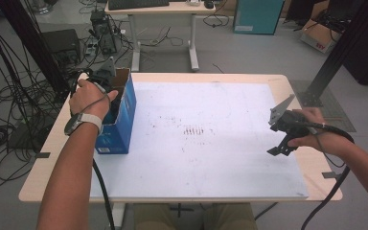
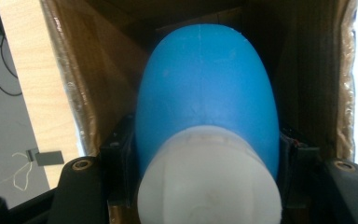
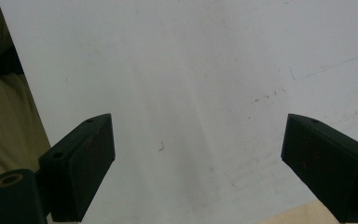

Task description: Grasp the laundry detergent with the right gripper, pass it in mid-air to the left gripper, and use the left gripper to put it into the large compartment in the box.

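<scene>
Biggest worry here: the bulb point(image 2: 205, 93), a blue rubbery egg shape with a white cap end, is squeezed between the left gripper's point(image 2: 205, 186) jaws, down inside the box point(image 1: 124, 110) at the left of the high view. It looks smooth and rounded, so I reckon it could squirt out of the grip if the pull comes at an angle, or if the squeeze lands too near the taper. Next risk: the box stands tall and narrow near the table's left edge, and the hand point(image 1: 88, 98) is reaching into it from above. Dragging the bulb against the cardboard wall could tip the box or shove it off the side. Smaller one: the cable under the left forearm could snag the box corner.

The right gripper point(image 1: 281, 143) hangs at the right of the high view, jaws wide apart with nothing in them, over bare surface.

The table point(image 1: 48, 158) is light wood, covered by a white mat point(image 1: 211, 158) with dark scuffs mid-frame. Grey floor around it, a tangle of cables at upper left, a desk top centre, a teal cabinet upper right.
</scene>
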Motion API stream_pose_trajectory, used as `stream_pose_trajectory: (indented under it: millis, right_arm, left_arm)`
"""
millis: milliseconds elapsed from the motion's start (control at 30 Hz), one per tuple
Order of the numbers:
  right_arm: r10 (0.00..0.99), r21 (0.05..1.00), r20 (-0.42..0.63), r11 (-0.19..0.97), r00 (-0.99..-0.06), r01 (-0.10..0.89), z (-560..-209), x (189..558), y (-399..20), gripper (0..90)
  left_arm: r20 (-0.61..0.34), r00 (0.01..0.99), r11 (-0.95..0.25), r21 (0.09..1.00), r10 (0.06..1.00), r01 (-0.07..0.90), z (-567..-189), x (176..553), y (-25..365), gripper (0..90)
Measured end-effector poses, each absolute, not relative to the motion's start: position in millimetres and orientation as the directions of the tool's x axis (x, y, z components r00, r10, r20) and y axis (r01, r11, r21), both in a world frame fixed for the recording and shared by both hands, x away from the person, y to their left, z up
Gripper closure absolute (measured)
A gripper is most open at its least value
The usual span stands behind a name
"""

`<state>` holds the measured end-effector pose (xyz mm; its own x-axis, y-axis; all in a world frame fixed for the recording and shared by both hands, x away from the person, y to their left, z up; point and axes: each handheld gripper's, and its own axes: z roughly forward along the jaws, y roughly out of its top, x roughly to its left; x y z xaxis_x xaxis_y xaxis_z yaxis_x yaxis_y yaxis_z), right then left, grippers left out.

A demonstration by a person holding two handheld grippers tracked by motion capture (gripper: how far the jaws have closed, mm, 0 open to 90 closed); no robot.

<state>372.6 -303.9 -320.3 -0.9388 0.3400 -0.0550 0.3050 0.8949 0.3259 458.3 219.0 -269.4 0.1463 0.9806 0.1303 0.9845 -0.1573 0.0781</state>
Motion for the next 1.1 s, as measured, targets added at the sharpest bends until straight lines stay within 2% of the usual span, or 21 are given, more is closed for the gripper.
stream_pose_trajectory:
  millis: [1100]
  right_arm:
    - [0.342,0.328,-0.053,0.893,-0.938,0.308,-320.9,372.6,-306.2,9.6]
  left_arm:
    - [0.124,0.146,-0.154,0.06,0.981,0.986,-269.7,460.8,219.4,37.4]
